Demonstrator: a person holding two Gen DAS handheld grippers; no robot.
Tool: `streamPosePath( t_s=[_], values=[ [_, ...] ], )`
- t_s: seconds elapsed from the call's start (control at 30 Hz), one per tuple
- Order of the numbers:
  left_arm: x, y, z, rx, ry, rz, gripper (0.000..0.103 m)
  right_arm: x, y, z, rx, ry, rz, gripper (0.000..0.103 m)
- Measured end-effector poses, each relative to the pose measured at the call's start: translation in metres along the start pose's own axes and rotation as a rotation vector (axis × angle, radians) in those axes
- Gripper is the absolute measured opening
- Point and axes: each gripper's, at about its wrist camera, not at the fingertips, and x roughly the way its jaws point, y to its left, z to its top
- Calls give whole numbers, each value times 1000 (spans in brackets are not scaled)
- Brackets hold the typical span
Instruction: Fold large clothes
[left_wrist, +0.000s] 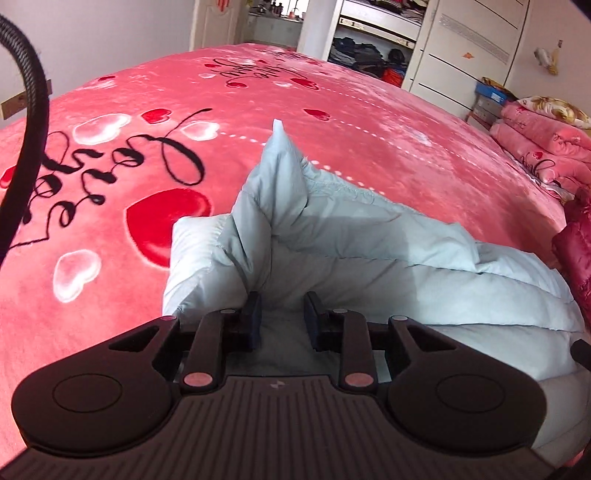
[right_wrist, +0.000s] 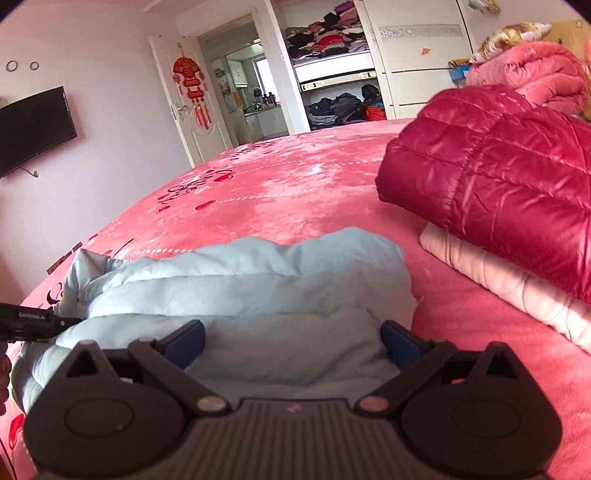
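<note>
A puffy light blue down jacket (left_wrist: 369, 251) lies bunched on the pink heart-print bed cover (left_wrist: 332, 110). My left gripper (left_wrist: 283, 317) is shut on a fold at the jacket's left end, and the fabric rises from its jaws in a peak. In the right wrist view the same jacket (right_wrist: 258, 280) lies across the front, and the left gripper's black body (right_wrist: 37, 325) shows at its left end. My right gripper (right_wrist: 291, 341) is open wide over the jacket's near right part. Fabric lies between its fingers, but the pads stand apart from it.
A folded dark red quilted jacket (right_wrist: 498, 177) rests on a folded pale pink garment (right_wrist: 517, 288) to the right. Folded pink quilts (right_wrist: 535, 74) are stacked behind them. An open wardrobe (right_wrist: 332, 55) stands beyond the bed and a black cable (left_wrist: 33, 110) hangs at the left.
</note>
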Motion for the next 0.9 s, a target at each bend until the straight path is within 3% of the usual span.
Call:
streamPosePath(
  t_s=[0.1, 0.2, 0.33, 0.43, 0.53, 0.67, 0.7, 0.73, 0.83, 0.9],
  values=[
    [-8, 10, -7, -16, -19, 32, 34, 11, 7, 3, -36, -5, -17, 102],
    [-29, 21, -7, -88, -40, -23, 35, 24, 12, 4, -67, 3, -27, 102],
    [-55, 39, 4, -90, -123, -67, 66, 33, 14, 5, -82, 3, -25, 102],
    [-54, 47, 16, -42, -146, -54, 68, 35, 13, 6, -73, -1, -17, 102],
    [-38, 52, 25, -26, -100, -93, 68, 38, 12, 6, -55, 1, -10, 102],
    [-23, 47, 20, 33, -76, -88, 58, 38, 12, 4, -52, 1, -6, 102],
    [-21, 46, 19, 32, -74, -84, 49, 38, 13, 4, -54, 0, -6, 102],
    [-20, 46, 18, 29, -70, -86, 32, 38, 13, 4, -55, 1, -5, 102],
    [-25, 40, 19, 7, -61, -72, 10, 39, 13, 3, -53, -1, -5, 102],
    [-32, 37, 20, -30, -60, -80, 4, 39, 14, 4, -56, -4, -5, 102]
  ],
)
